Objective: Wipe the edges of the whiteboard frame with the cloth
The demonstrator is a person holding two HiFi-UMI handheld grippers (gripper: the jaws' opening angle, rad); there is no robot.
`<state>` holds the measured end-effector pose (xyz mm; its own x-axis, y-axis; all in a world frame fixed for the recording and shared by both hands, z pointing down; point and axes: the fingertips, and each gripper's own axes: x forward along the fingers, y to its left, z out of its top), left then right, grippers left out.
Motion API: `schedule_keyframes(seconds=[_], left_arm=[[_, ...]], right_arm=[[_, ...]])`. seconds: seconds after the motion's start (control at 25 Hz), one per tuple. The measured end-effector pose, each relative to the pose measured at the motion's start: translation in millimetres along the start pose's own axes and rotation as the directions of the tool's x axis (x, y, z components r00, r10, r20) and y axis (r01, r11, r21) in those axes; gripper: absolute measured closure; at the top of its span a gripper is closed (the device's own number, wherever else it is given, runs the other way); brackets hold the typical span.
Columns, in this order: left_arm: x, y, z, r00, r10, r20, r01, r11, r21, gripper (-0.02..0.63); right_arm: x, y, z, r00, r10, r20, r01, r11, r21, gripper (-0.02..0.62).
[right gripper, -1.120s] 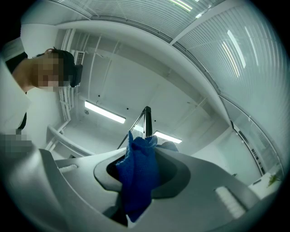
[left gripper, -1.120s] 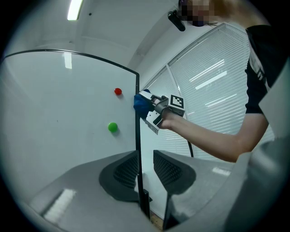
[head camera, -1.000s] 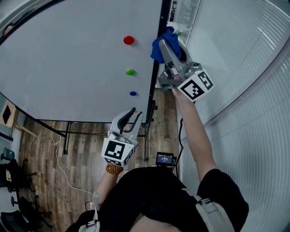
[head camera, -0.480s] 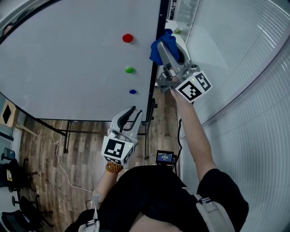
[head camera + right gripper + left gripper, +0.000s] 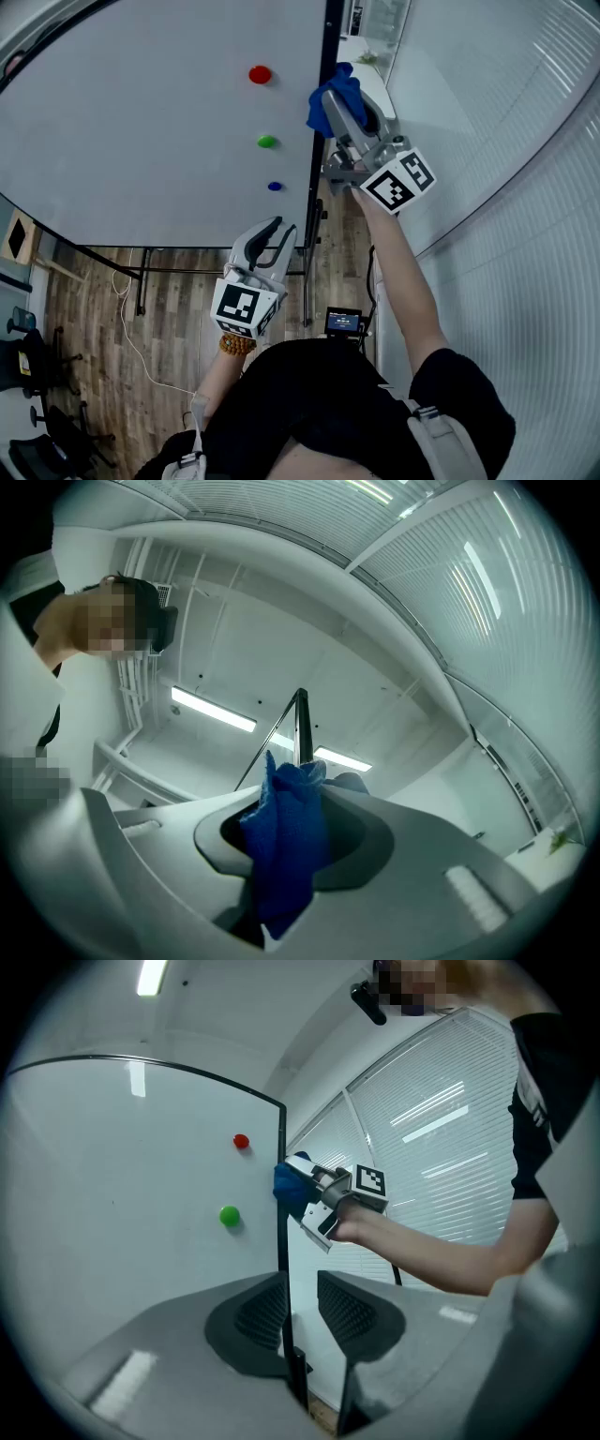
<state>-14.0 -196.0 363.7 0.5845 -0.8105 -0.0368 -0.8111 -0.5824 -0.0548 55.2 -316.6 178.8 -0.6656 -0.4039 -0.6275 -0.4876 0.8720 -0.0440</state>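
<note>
Whiteboard (image 5: 141, 122): large white panel, filling the upper left of the head view.
Frame edge (image 5: 312, 187): thin black strip down the board's right side.
Right gripper (image 5: 330, 101): raised at arm's length against that strip, its 2 jaws clamped on the blue cloth.
Left gripper (image 5: 277, 232): low, below the board's bottom corner and well apart from the right one. Jaws a narrow gap apart, nothing held. In the left gripper view the black strip lines up with the gap.
Blue cloth (image 5: 343, 82): bunched between the right jaws, spilling past their tips and pressed on the frame edge.
Magnets: 3 on the board just left of the strip, red (image 5: 260, 74), green (image 5: 267, 142), blue (image 5: 274, 186).
</note>
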Motion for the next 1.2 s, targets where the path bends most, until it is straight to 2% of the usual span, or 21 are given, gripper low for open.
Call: schedule_keyframes(seconds=[0.8,0.96,1.2], left_arm=[[9,2,0,1.000,-0.009,-0.005,0.009,1.000,-0.009,0.508],[7,0,-17,1.000,-0.009,-0.009,0.009,1.000,-0.007,0.506],[6,-2,-16,1.000,-0.013,-0.012,0.013,1.000,-0.009,0.506]], right_arm=[[-12,1,-16,1.000,-0.014,-0.019,0.014,1.000,0.005,0.471],[-29,3,-33,1.000,-0.022,-0.018,0.022,1.000,0.011,0.471],[-33,6,-39,0.999,-0.029,-0.030,0.029,0.999,0.018,0.471]])
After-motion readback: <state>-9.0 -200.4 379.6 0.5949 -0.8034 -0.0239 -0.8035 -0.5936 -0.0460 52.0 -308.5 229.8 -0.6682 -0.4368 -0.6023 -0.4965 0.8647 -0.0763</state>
